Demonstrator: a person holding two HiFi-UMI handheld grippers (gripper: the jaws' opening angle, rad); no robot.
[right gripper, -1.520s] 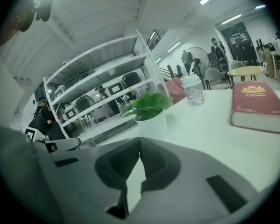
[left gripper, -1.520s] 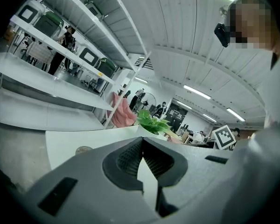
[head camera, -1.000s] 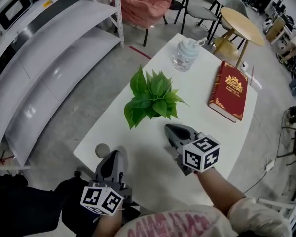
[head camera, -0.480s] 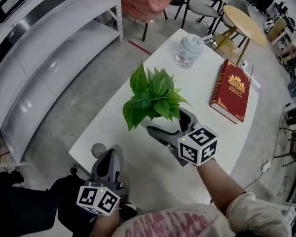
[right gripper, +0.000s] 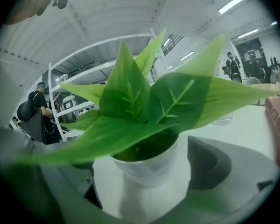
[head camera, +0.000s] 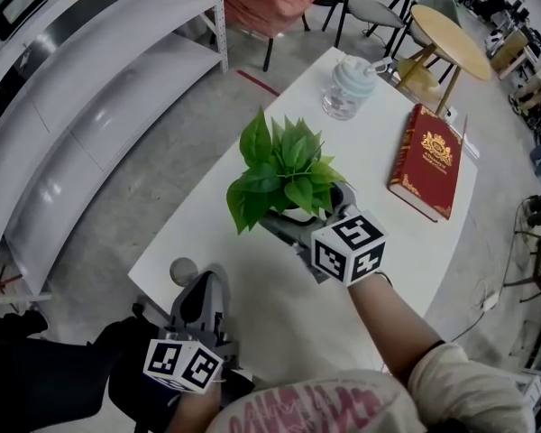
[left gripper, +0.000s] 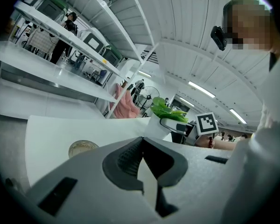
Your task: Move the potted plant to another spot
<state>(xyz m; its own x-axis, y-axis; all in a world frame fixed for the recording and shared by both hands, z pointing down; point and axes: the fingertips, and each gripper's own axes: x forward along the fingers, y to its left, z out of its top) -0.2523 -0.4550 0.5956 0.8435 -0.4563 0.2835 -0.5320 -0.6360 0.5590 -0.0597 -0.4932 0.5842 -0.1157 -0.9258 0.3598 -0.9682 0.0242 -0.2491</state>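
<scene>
On the tabletop [head camera: 371, 152], cannot make out past leaves of the potted plant [head camera: 284, 170] any contact with the right tool [head camera: 308, 211], just opened wide around its pot; holds the left tool [head camera: 207, 291] closed, empty.

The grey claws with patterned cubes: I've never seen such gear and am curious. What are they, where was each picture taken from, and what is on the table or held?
They are hand-held grippers: a person holds one in each hand and works them like tongs. The wide picture comes from a camera on the person's head, looking down; the other two come from cameras riding on each gripper, looking along its jaws. On the white table are a potted plant, a red book, a glass jar and a small round disc. The right gripper has its jaws on either side of the white pot; they have just been opening and do not seem to press it. The left gripper is shut and empty, beside the disc.
</scene>
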